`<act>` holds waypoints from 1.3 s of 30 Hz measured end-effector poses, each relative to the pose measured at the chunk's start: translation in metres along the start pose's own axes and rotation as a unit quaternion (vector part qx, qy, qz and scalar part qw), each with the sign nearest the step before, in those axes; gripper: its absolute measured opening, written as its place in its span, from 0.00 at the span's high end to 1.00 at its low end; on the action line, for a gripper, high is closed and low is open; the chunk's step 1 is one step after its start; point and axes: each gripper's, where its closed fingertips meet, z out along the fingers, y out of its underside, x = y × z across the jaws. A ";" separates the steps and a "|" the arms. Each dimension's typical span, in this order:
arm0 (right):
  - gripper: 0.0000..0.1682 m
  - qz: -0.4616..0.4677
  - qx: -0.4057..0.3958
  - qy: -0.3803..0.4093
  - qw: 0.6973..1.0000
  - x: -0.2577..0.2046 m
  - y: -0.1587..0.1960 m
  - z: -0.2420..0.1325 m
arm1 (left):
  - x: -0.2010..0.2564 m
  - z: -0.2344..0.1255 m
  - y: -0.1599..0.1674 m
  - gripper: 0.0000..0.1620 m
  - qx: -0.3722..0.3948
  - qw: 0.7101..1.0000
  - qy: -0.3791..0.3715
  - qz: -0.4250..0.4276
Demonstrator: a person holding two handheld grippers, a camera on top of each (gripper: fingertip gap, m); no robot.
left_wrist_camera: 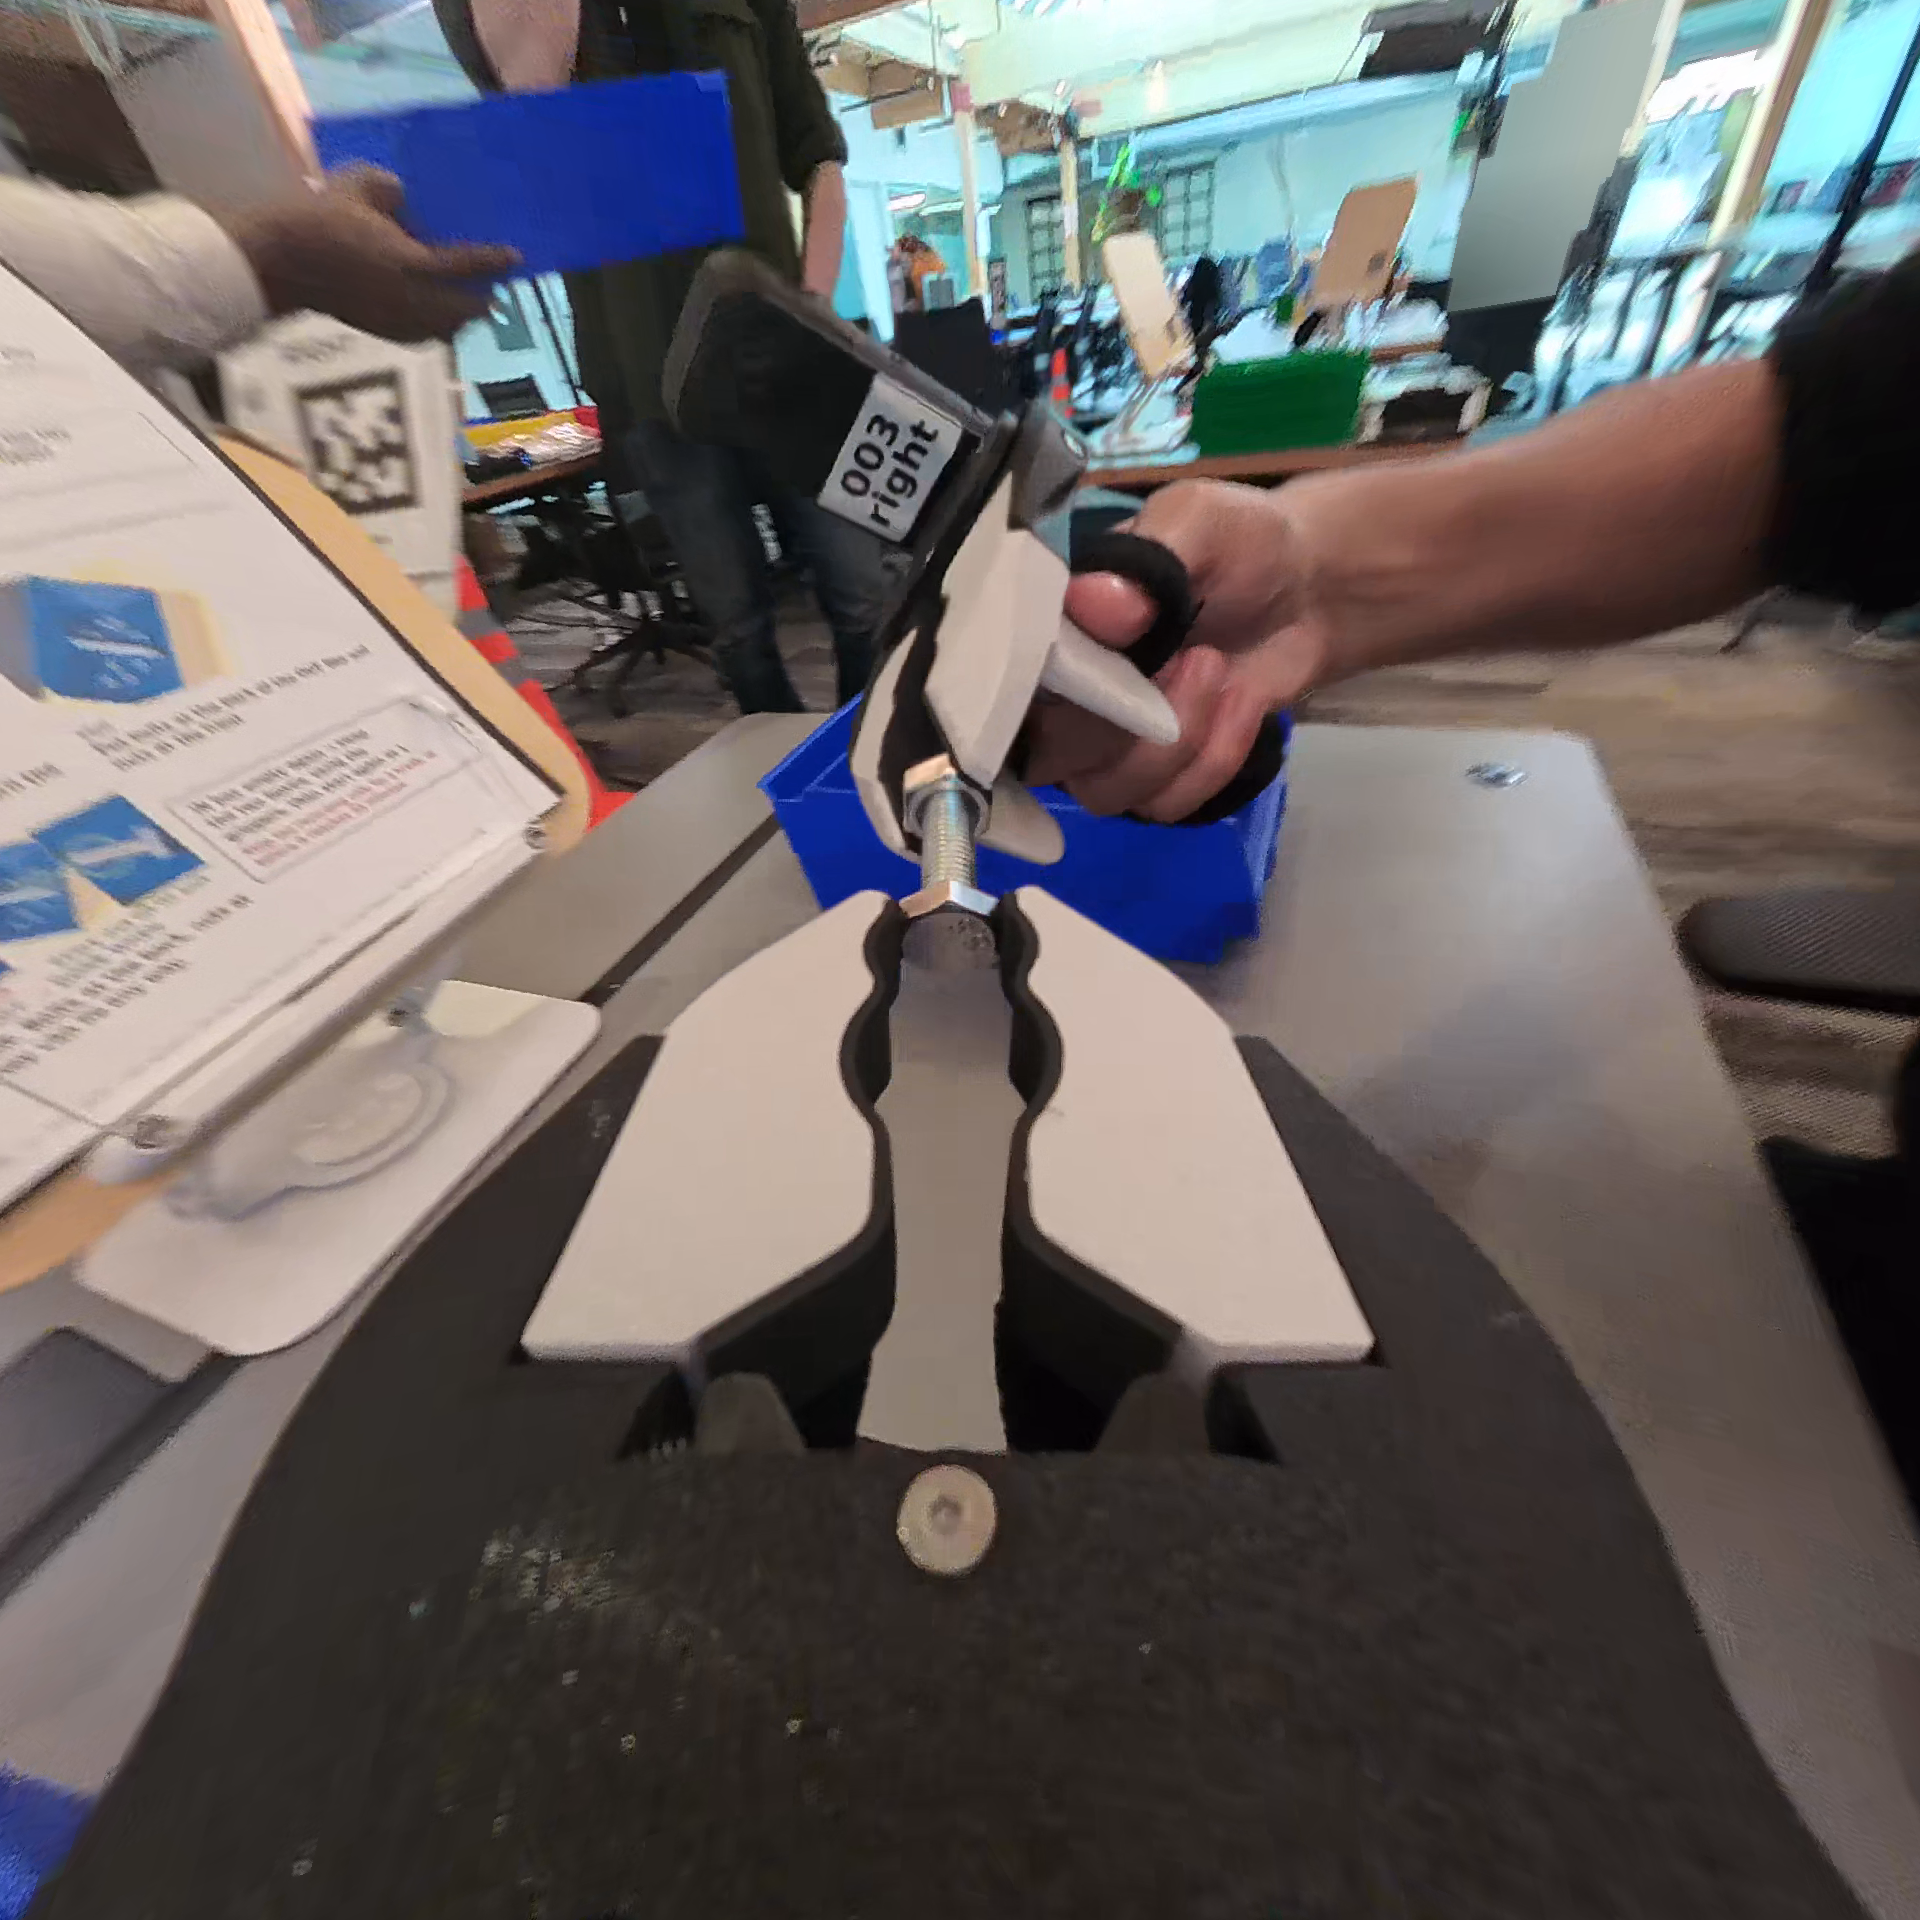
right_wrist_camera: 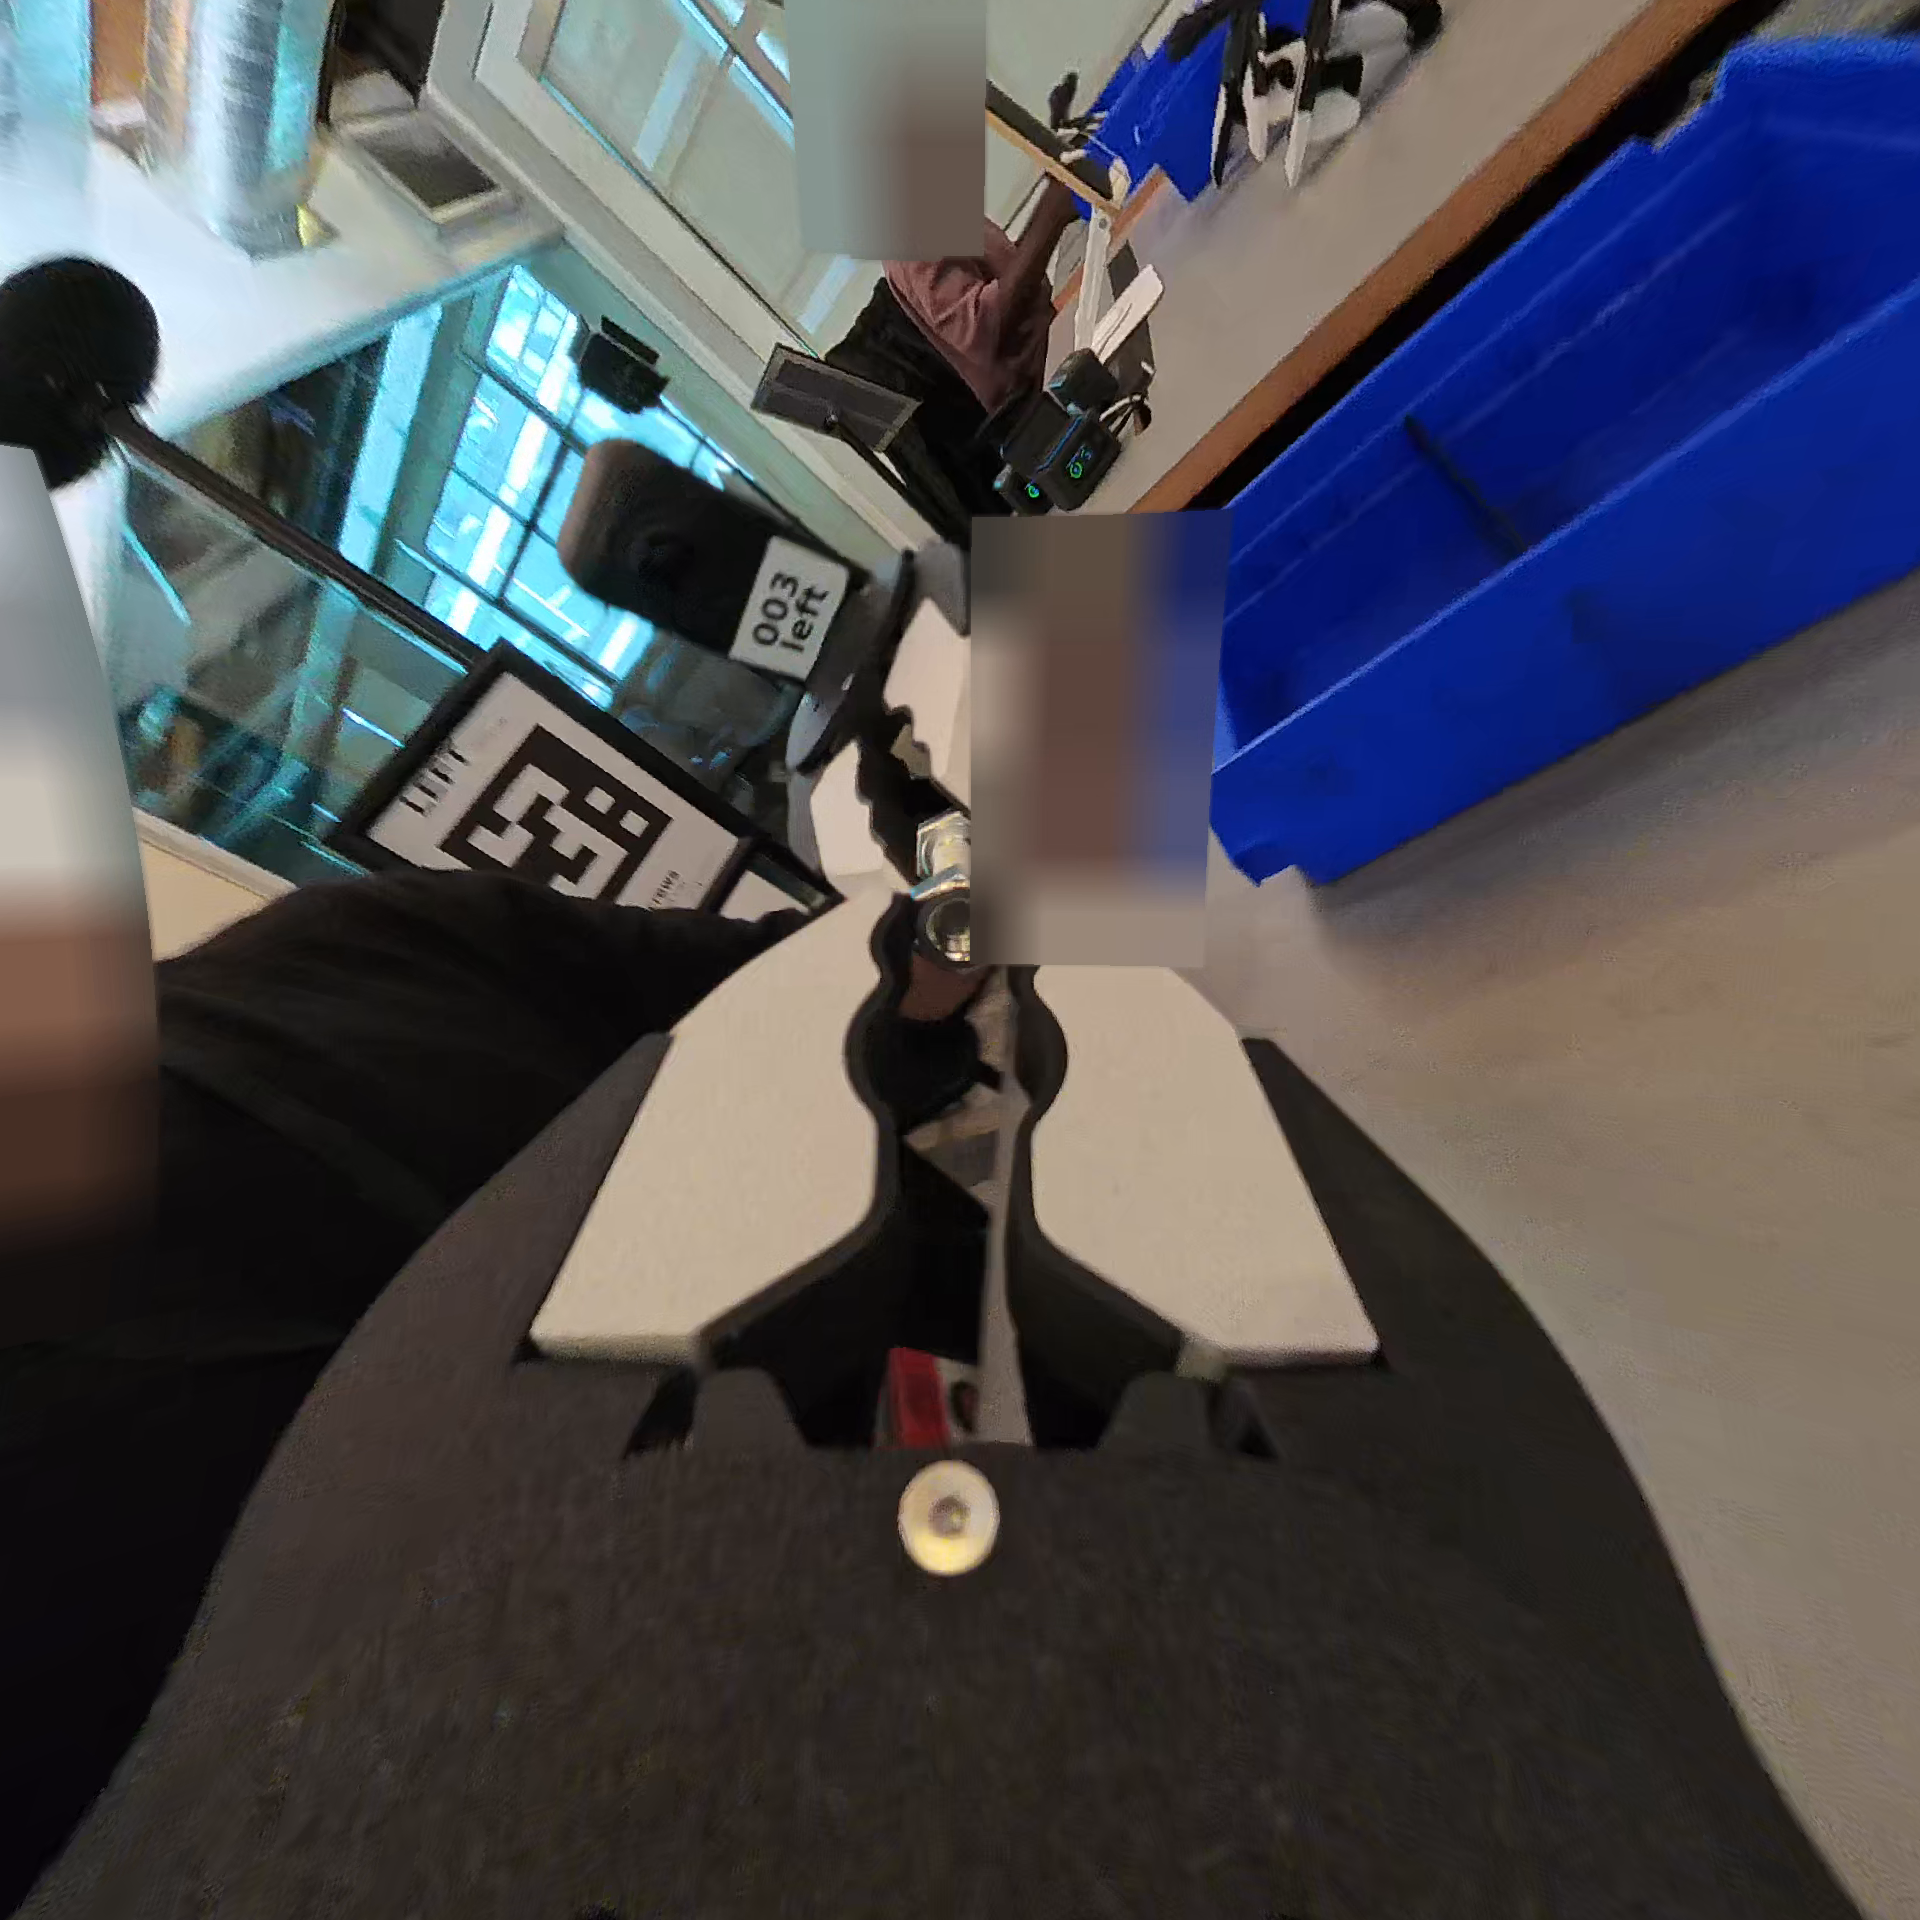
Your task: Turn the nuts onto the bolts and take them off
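A silver bolt (left_wrist_camera: 948, 847) stands above the grey table (left_wrist_camera: 1455, 1039), held at both ends. My left gripper (left_wrist_camera: 948, 930) is shut on the bolt's hex head (left_wrist_camera: 948, 902). My right gripper (left_wrist_camera: 951, 805) comes down from above in a hand and is shut on a nut (left_wrist_camera: 938, 781) at the far end of the thread. In the right wrist view the right gripper (right_wrist_camera: 951, 935) closes on the nut (right_wrist_camera: 940, 920), with the bolt (right_wrist_camera: 940, 842) and the left gripper (right_wrist_camera: 899, 790) just beyond. A blurred patch hides the bolt's right half there.
A blue bin (left_wrist_camera: 1143, 883) sits on the table right behind the bolt; it also shows in the right wrist view (right_wrist_camera: 1558, 623). An instruction sheet on a stand (left_wrist_camera: 208, 727) is at the left. Another person's hand holds a blue card (left_wrist_camera: 551, 166) farther back. The tips of both grippers are at nearly the same place.
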 end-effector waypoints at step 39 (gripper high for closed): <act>0.61 -0.479 -0.008 0.122 0.869 0.007 0.024 0.000 | 0.008 -0.001 0.015 0.90 0.103 0.950 0.128 -0.266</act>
